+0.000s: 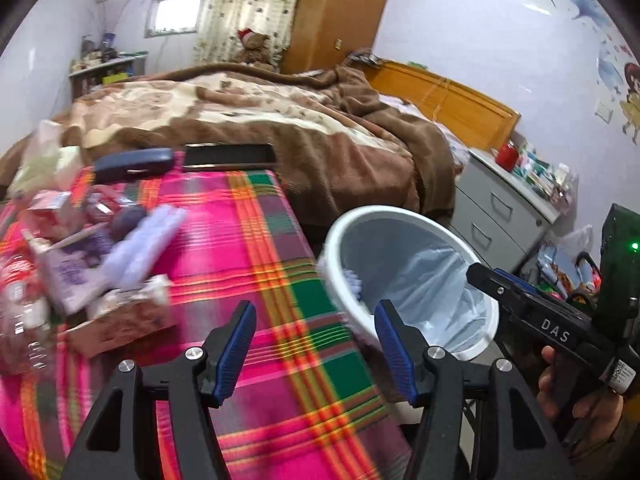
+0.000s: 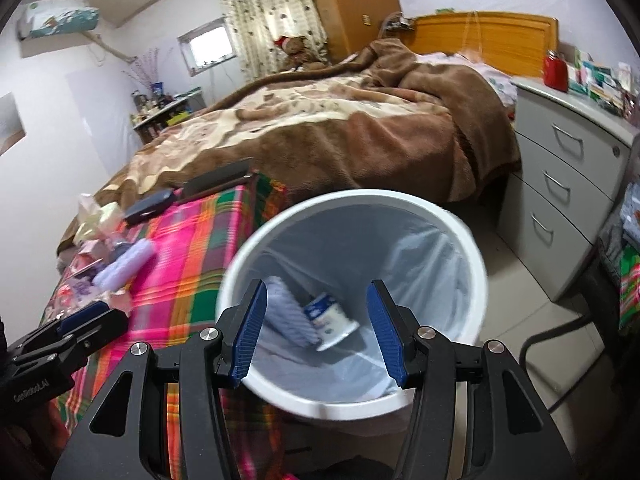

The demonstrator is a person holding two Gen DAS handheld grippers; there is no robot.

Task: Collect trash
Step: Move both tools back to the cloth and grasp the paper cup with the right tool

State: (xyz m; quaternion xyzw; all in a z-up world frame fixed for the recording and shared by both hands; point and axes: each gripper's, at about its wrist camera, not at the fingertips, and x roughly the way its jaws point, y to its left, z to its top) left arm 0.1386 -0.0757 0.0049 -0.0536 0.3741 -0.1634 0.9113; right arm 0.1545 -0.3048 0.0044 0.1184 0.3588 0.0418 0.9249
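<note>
Left hand-held gripper: you are holding it over the plaid-covered table, its blue pads standing partly apart with nothing between them — only the pink, green and orange cloth is showing through the gap.
Right hand-held gripper: you are aiming it down into the white trash bin; its jaws are standing wide and gripping nothing.
Trash bin: it is sitting on the floor just beside the table's edge, lined with a pale, translucent bag.
Trash already in the bin: a lavender ribbed roll is lying against the near-left wall, and a white cup with a blue label is lying tilted beside it, touching it.
Trash waiting on the table: a blurred heap is sitting at the table's left side — a second lavender roll, a purple-printed packet, a shallow cardboard box and a clear plastic bottle at the far left edge.
Other things on the table: a dark blue case and a flat black tray are lying at the far end, near the bed.
Your hand: in the left wrist view, fingers are wrapping the right tool's handle at the lower right.
Room beyond: a bed under a brown blanket is filling the middle, and a grey drawer cabinet is standing to the right of the bin.
</note>
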